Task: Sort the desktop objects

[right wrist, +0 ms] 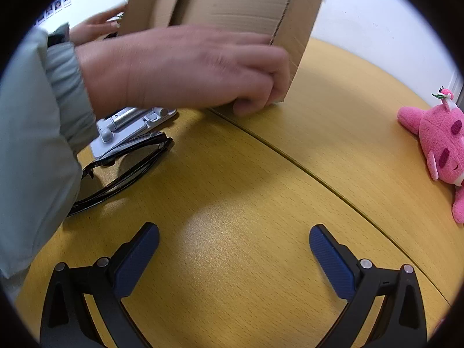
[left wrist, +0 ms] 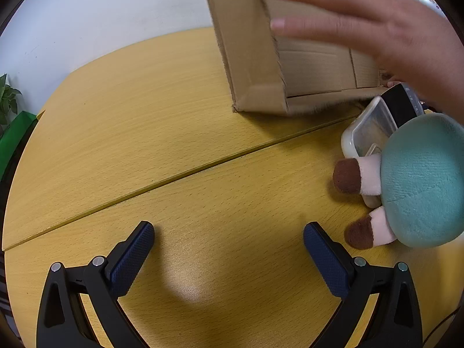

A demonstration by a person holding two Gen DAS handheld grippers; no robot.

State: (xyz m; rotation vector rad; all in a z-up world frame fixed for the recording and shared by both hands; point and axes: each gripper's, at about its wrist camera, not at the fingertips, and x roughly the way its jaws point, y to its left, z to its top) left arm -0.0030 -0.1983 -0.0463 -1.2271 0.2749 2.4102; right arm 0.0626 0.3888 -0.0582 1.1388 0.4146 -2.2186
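Observation:
A cardboard box (left wrist: 255, 58) stands on the yellow wooden table (left wrist: 145, 133), with a bare hand (left wrist: 362, 20) on it. The box (right wrist: 232, 3) and a hand (right wrist: 185, 69) gripping its lower corner also show in the right wrist view. My left gripper (left wrist: 229, 232) is open and empty above bare table. A teal plush toy (left wrist: 420, 179) with brown feet lies to its right, on a clear plastic container (left wrist: 368, 127). My right gripper (right wrist: 234, 233) is open and empty. Black glasses (right wrist: 127, 171) and a white folding stand (right wrist: 130, 127) lie to its far left. A pink plush (right wrist: 440, 142) lies at the right.
A dark device (left wrist: 401, 104) rests against the clear container. A sleeved arm (right wrist: 34, 133) crosses the left of the right wrist view. A seam (left wrist: 174, 175) runs across the table. A green plant (left wrist: 8, 98) stands beyond the table's left edge, by a white wall.

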